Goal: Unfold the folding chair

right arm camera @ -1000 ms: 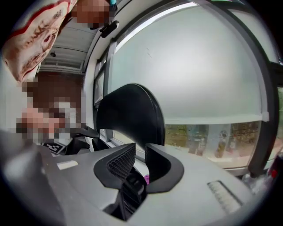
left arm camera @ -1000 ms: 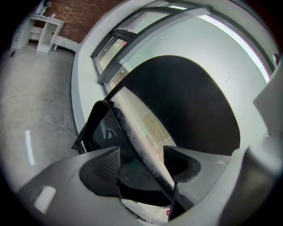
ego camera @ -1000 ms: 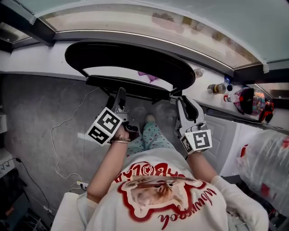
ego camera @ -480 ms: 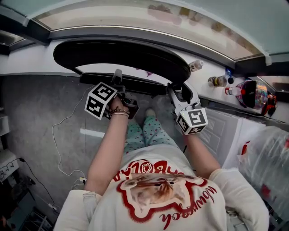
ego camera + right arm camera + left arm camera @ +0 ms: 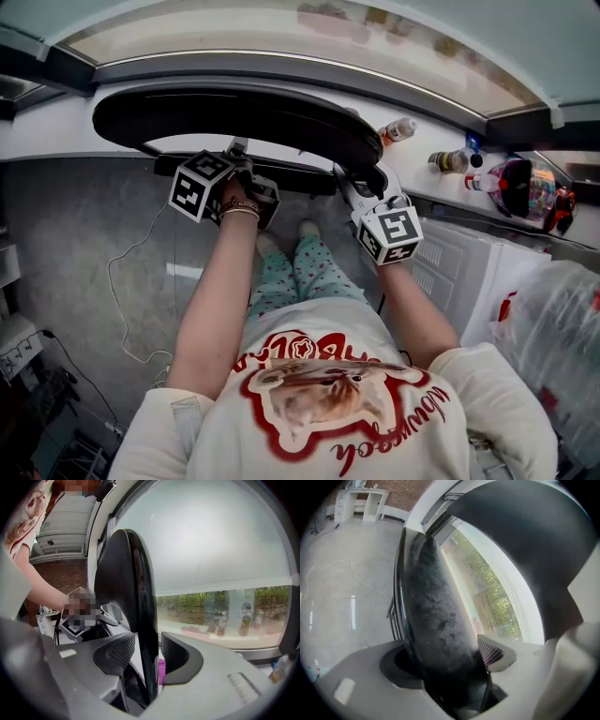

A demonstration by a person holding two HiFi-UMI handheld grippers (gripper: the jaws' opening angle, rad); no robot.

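Across the top of the head view, a black folding chair (image 5: 187,108), close under a white ledge (image 5: 56,127) and a long window. Partly opened: curved backrest (image 5: 309,127) uppermost in the frame, flat seat (image 5: 291,176) as a dark bar just below, a pale slit between the two.

Left of centre, the left gripper (image 5: 237,157), clamped on the seat's near edge. In the left gripper view, mostly that dark panel, rising from bottom centre toward the upper left. Against its right face, one meshed pad (image 5: 490,651), touching. Behind the panel and out of sight, the other pad.

Right of centre, the right gripper (image 5: 361,183), at the chair's right end where seat and backrest meet. Spread, not pinching. In the right gripper view, a thin black edge of the chair standing upright between the two pads (image 5: 123,652), with a sliver of light on either side. Just opened wide from nearly closed, then drawn in a touch, with the edge between the pads but no contact.

Below the chair at the left of the head view, grey floor (image 5: 75,234). At the upper right, just past the chair's end, bottles (image 5: 398,129) on the ledge.
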